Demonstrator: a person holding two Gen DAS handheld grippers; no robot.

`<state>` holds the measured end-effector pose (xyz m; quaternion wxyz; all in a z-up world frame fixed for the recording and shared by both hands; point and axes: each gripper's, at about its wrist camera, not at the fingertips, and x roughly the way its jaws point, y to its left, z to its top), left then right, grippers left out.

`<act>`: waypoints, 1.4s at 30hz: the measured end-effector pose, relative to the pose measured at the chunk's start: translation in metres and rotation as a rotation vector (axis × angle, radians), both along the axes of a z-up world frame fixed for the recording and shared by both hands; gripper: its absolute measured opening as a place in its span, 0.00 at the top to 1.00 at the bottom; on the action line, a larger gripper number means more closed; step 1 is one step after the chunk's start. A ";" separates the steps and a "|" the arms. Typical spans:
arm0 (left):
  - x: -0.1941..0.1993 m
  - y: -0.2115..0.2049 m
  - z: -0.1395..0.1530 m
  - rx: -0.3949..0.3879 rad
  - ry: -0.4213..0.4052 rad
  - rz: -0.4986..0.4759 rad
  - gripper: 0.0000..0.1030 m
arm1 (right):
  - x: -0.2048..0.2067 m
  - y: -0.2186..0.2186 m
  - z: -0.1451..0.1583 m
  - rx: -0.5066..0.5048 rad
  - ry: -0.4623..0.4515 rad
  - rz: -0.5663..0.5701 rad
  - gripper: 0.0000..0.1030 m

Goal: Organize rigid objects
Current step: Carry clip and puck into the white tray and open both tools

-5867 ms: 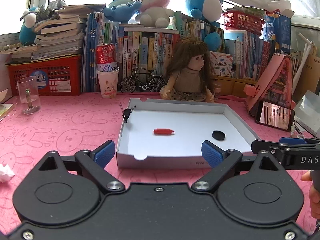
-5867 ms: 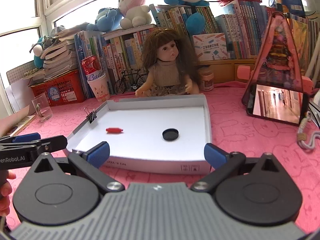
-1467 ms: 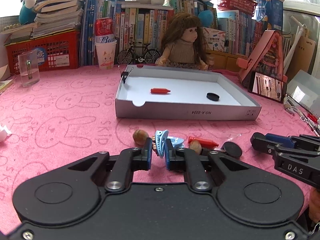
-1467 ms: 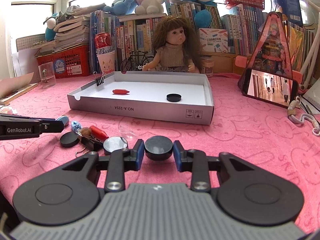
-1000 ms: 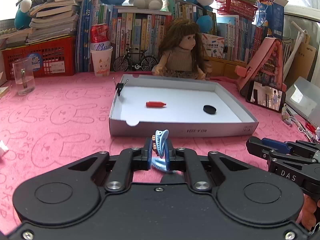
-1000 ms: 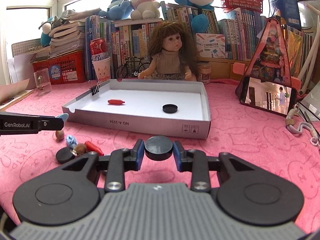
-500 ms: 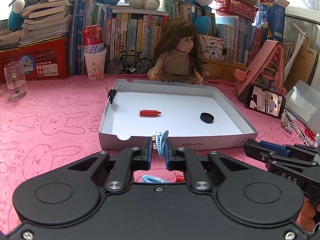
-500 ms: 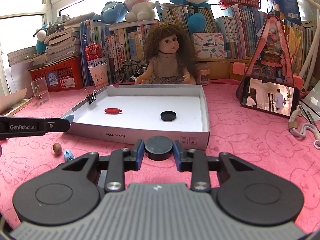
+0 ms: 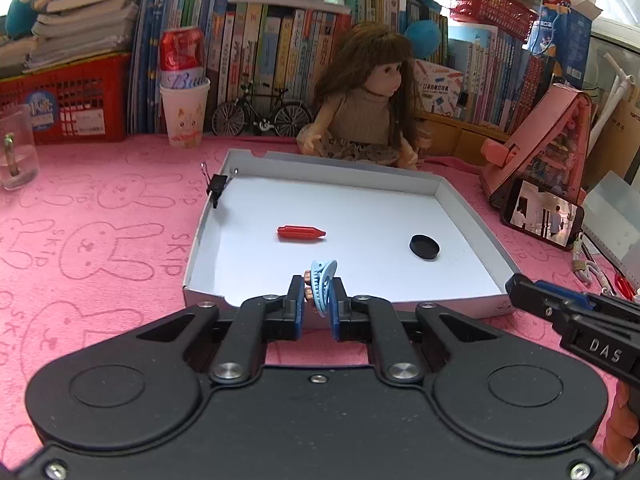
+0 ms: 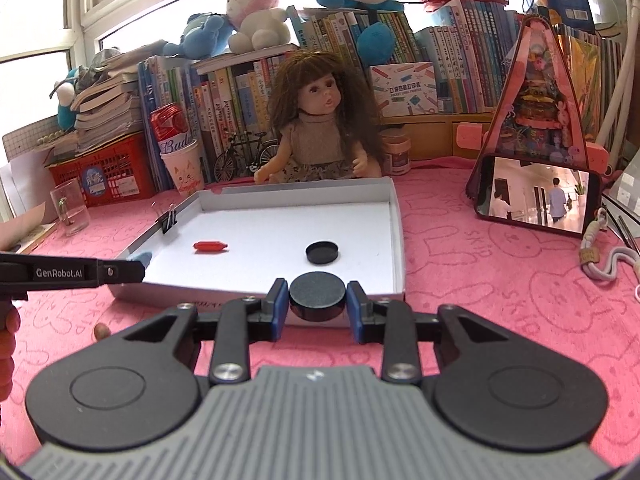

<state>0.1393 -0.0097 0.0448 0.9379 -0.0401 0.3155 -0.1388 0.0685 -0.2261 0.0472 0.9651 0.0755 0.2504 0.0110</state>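
A shallow white tray (image 9: 360, 184) lies on the pink cloth and holds a red cap (image 9: 300, 233) and a black disc (image 9: 424, 246). My left gripper (image 9: 316, 314) is shut on a blue hair clip (image 9: 323, 280), held above the tray's near rim. My right gripper (image 10: 317, 312) is shut on a black disc (image 10: 317, 295), held just above the tray's (image 10: 394, 236) near right rim. The red cap (image 10: 210, 246) and the other black disc (image 10: 322, 252) also show there. A small brown nut (image 10: 101, 331) lies on the cloth, left of the gripper.
A binder clip (image 9: 216, 188) grips the tray's left wall. A doll (image 9: 360, 108) sits behind the tray, with books, a cup with a can (image 9: 184, 112) and a glass (image 9: 14, 148) around. A phone (image 9: 540, 218) leans at the right, near cords (image 10: 600, 258).
Both grippers closed on their objects from the loose pile, lifted them and moved forward. They now hover at the tray's near rim, higher than half a second ago.
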 end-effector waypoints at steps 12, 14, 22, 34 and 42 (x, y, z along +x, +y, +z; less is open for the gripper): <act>0.061 -0.005 -0.008 -0.011 0.097 -0.001 0.88 | 0.052 -0.008 -0.003 0.035 0.070 0.000 0.65; 0.068 -0.008 -0.011 -0.002 0.101 0.000 0.88 | 0.060 -0.006 -0.006 0.033 0.087 0.010 0.65; 0.086 -0.019 -0.027 0.027 0.136 0.016 0.88 | 0.087 -0.003 -0.020 0.046 0.163 0.008 0.65; 0.093 -0.024 -0.032 0.049 0.124 0.027 0.90 | 0.102 0.008 -0.028 -0.023 0.193 0.007 0.65; 0.091 -0.024 -0.031 0.042 0.111 0.017 0.87 | 0.102 0.010 -0.029 -0.024 0.191 0.006 0.63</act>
